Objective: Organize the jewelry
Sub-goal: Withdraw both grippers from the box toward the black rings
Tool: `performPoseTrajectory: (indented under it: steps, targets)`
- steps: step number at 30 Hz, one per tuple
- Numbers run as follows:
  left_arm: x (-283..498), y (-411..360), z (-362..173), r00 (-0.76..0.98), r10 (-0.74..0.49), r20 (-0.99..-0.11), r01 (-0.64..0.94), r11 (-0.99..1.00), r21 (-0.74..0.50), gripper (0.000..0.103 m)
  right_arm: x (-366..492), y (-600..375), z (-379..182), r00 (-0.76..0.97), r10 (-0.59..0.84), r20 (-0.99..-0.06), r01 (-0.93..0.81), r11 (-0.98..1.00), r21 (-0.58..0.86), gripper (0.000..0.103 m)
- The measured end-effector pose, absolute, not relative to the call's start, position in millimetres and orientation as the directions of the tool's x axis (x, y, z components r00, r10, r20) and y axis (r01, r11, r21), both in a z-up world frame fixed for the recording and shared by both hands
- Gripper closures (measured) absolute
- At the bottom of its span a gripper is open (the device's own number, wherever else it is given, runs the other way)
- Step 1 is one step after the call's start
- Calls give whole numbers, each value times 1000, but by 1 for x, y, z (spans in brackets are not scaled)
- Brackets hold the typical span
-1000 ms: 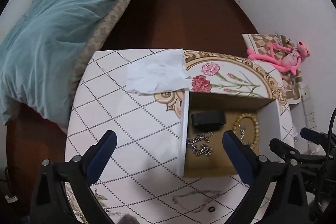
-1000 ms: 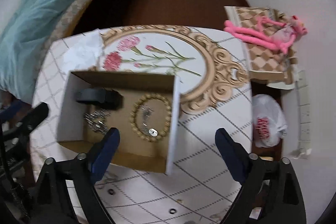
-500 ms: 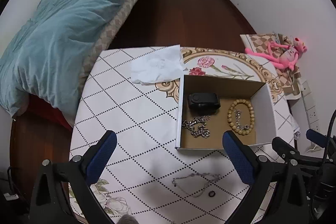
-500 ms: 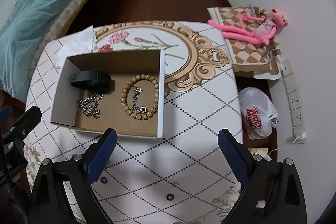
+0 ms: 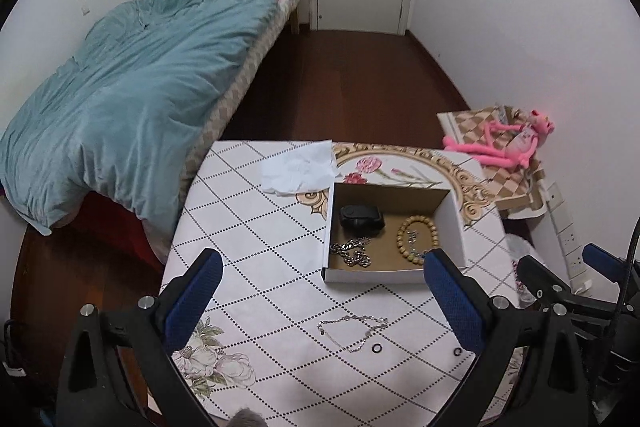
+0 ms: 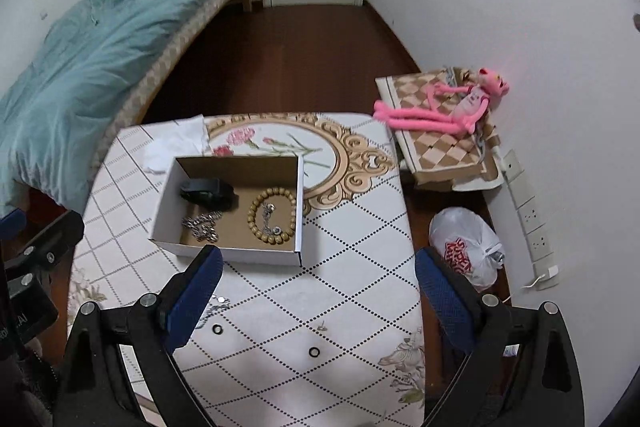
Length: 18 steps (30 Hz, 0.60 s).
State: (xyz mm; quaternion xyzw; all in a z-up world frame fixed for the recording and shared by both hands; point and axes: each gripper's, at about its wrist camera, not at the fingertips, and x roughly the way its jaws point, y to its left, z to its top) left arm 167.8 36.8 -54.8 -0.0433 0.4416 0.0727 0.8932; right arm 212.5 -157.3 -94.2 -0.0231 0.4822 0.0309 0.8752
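An open cardboard box (image 5: 451, 223) (image 6: 166, 201) stands on the table. It holds a black band (image 5: 361, 217) (image 6: 208, 191), a silver chain (image 5: 354, 252) (image 6: 202, 225) and a wooden bead bracelet (image 5: 416, 238) (image 6: 272, 215). A thin silver chain (image 5: 352, 329) and two dark rings (image 5: 377, 348) (image 6: 217, 329) (image 6: 314, 351) lie on the cloth in front of the box. My left gripper (image 5: 320, 291) is open and empty, high above the thin chain. My right gripper (image 6: 318, 291) is open and empty above the table's front.
The table (image 5: 248, 227) has a diamond-patterned cloth and crumpled white paper (image 5: 298, 169) at the back. A bed with a teal duvet (image 5: 120, 99) is at left. A pink plush toy (image 6: 444, 107) and a white plastic bag (image 6: 466, 247) are at right.
Both grippers have risen and pulled back from the box, so the table and room look smaller and farther. The thin chain and rings in front have come into fuller view.
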Motion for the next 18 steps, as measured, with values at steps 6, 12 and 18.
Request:
performPoseTrajectory:
  steps: [6, 12, 18]
  targets:
    - [146, 38, -38, 615, 131, -778, -205, 979, 2, 0, 188, -164, -73, 555, 92, -827, -84, 995, 55, 5]
    - [126, 45, -74, 564, 182, -806, -243, 969, 48, 0, 166, -179, -105, 510, 101, -854, -52, 995, 87, 5]
    - [116, 51, -152, 436, 203, -877, -247, 964, 101, 0, 155, -190, -183, 397, 141, -907, -25, 989, 143, 5]
